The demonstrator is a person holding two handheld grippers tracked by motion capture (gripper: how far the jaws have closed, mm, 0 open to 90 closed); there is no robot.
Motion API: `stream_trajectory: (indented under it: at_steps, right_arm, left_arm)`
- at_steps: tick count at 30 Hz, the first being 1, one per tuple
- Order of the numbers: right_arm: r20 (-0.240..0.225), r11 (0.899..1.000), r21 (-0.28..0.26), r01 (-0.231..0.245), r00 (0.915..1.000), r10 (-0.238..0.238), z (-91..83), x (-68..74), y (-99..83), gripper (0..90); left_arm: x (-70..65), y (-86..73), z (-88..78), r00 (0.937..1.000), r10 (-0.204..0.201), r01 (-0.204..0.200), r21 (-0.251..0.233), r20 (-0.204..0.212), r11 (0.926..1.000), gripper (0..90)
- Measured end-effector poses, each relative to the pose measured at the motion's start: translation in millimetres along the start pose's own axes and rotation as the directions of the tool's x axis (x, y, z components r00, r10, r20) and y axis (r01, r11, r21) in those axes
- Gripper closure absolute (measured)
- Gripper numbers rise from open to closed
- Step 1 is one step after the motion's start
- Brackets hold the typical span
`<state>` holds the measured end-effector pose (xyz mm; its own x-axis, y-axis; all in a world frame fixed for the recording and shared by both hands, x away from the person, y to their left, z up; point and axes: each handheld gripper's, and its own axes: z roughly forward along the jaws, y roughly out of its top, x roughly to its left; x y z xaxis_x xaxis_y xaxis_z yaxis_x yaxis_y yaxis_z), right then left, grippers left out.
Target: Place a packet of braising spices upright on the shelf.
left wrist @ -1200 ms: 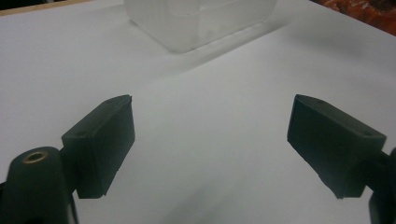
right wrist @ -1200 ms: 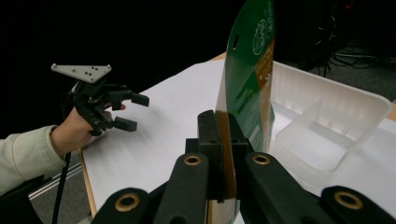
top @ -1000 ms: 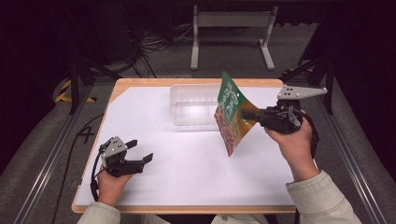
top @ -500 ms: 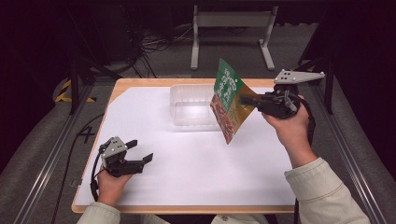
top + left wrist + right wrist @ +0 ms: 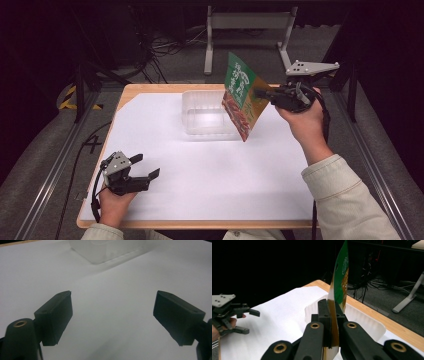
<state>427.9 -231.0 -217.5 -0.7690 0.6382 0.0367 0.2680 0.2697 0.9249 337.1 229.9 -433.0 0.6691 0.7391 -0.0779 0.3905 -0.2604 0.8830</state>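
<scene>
So the right gripper (image 5: pixel 264 93) is clamping its jaws on the edge of the snack packet (image 5: pixel 242 95), which is hanging in the air, long axis running down and tilted, lower corner dangling just over the right end of the clear tub (image 5: pixel 206 116). The tub's open mouth is sitting left of and below those jaws, with plenty of room above. The left gripper (image 5: pixel 148 166) is idling at the near left of the worktop (image 5: pixel 210 180), jaws wide open and gripping nothing, well apart.

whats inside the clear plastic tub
The clear tub looks empty where its floor shows. The snack packet, clamped in the right hand-held gripper, hangs in front of its right end, hiding that corner.
</scene>
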Motion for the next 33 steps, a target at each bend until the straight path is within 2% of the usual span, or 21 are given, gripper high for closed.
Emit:
stream_trajectory:
  at_steps: [11, 19, 27, 33]
  right_arm:
    - [0.018, 1.0, -0.016, 0.02, 0.9996, -0.019, 22.0, -10.1, 13.0, 90.0]
    - [0.024, 0.999, -0.027, 0.042, 0.9989, -0.041, 38.6, -9.2, 20.5, 90.0]
    - [0.021, 0.998, -0.048, 0.027, 0.9994, -0.026, 52.6, -13.1, 26.3, 90.0]
    - [0.013, 0.998, -0.063, 0.027, 0.9996, -0.026, 62.9, -14.3, 28.9, 90.0]
  left_arm:
    - [0.3, -7.0, -10.3, 0.9997, -0.012, 0.012, 0.0, -0.021, 0.9999, 16.2]
    - [-0.9, -11.9, -20.1, 0.9989, -0.024, 0.024, -0.009, -0.041, 0.9997, 16.2]
    - [-2.1, -14.7, -26.4, 0.998, -0.024, 0.023, -0.017, -0.058, 0.9996, 16.3]
    - [-2.0, -14.1, -24.5, 0.9984, -0.02, 0.019, -0.015, -0.052, 0.9997, 16.3]
